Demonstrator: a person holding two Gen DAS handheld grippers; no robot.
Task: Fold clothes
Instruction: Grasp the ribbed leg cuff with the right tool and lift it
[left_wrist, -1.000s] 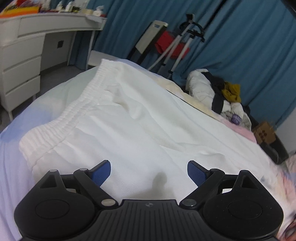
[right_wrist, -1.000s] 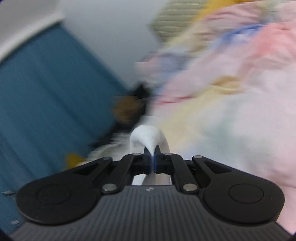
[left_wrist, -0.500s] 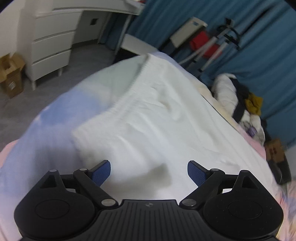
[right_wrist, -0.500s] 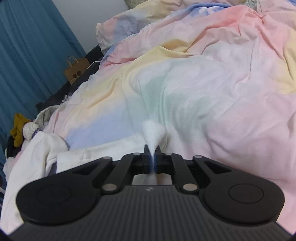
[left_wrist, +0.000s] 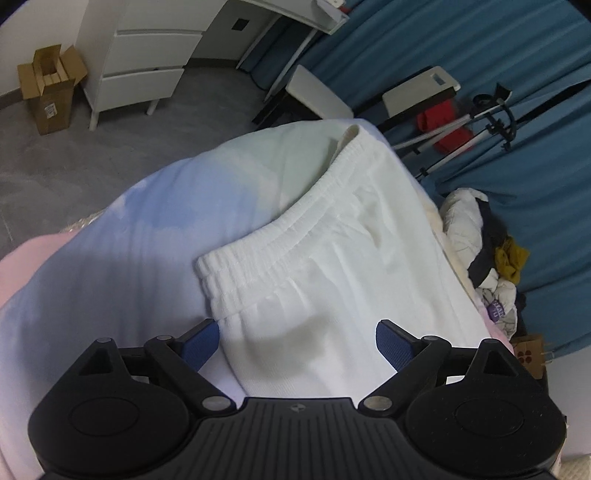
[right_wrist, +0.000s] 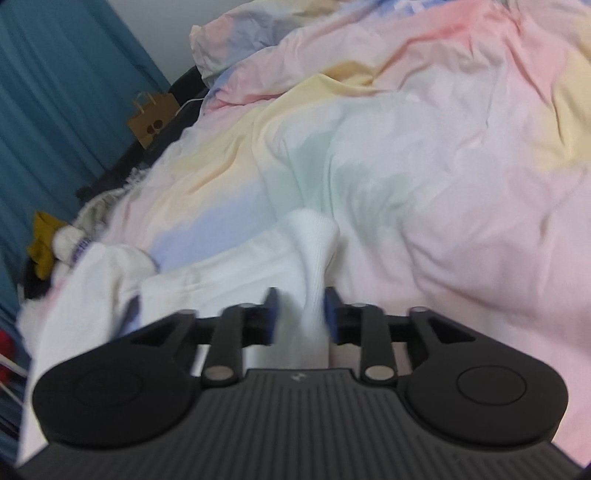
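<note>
White pants (left_wrist: 332, 266) with a ribbed elastic waistband (left_wrist: 273, 236) lie spread on the pastel bedspread (left_wrist: 110, 258). My left gripper (left_wrist: 297, 341) is open and empty, hovering just above the pants near the waistband's near corner. In the right wrist view the ribbed cuff end of the pants (right_wrist: 314, 243) stands bunched up between the fingers of my right gripper (right_wrist: 301, 317). Its jaws have parted and the fabric still rests between them, slightly blurred.
A white desk with drawers (left_wrist: 140, 66) and a cardboard box (left_wrist: 48, 92) stand on the grey floor beyond the bed. A pile of clothes (left_wrist: 484, 251) lies by the blue curtain (left_wrist: 517, 74). A paper bag (right_wrist: 151, 118) sits beside the bed.
My right gripper's jaws have opened from their tight pinch on the cuff. My left gripper has shifted toward the waistband's near corner and now looks more steeply down.
</note>
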